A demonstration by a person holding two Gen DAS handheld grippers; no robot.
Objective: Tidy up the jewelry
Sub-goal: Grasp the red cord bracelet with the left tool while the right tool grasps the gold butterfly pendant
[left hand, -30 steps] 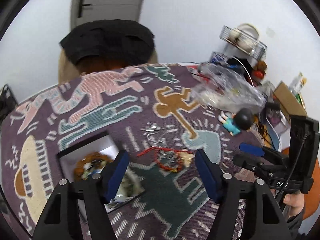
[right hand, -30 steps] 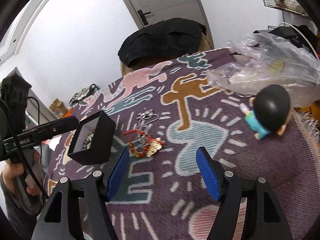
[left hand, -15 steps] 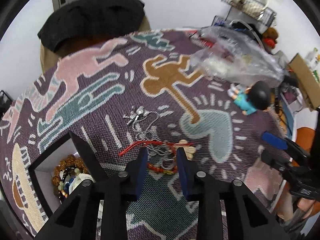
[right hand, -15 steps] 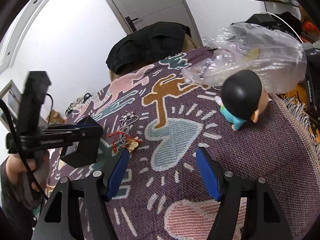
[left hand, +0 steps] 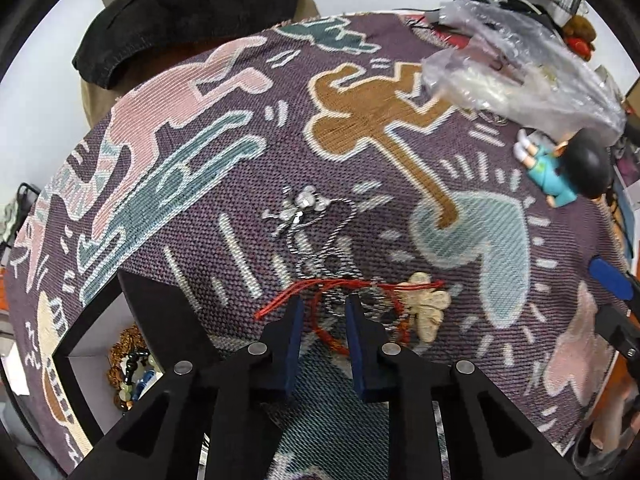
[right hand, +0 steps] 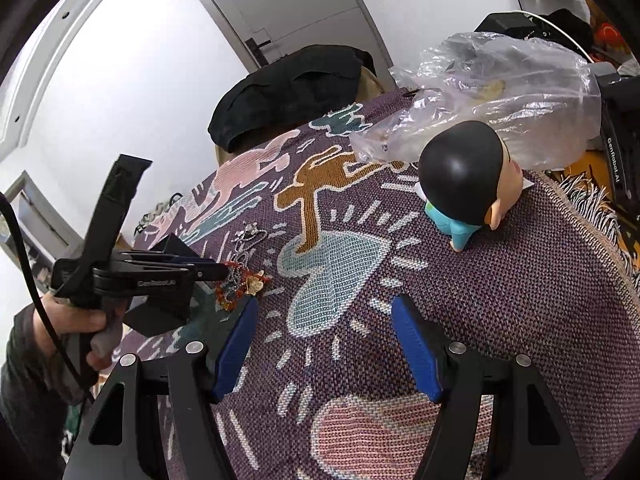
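Left wrist view shows the big change: the left claw (left hand: 322, 308), which a second ago hung wide apart and well above the desk (left hand: 248, 176), has dropped steeply onto the red cord bracelet (left hand: 340, 292) and its jaws have just been closing, so that only a narrow gap is left. A loop of red cord and some tangled silver chain lie in that gap; whether the pads already press on the cord I cannot tell, though it looks like a pinch about to land rather than a firm hold. That reads as the grasp step of the next piece, with a lift toward the box (left hand: 92, 332) likely to follow. The bracelet lies on the woven cloth right at the claw tips, its pale charm (left hand: 426, 308) just to the right of them, and a silver necklace (left hand: 304, 208) lies just beyond, its chain running into the red tangle, so the two may come up together. The box sits open just left of the claw, with bead bracelets already inside. In the right wrist view the right claw (right hand: 324, 344) hangs with its jaws wide apart over bare cloth, holding nothing, well apart from the jewelry, with a toy figure (right hand: 468, 188) and a plastic bag (right hand: 492, 92) further off.
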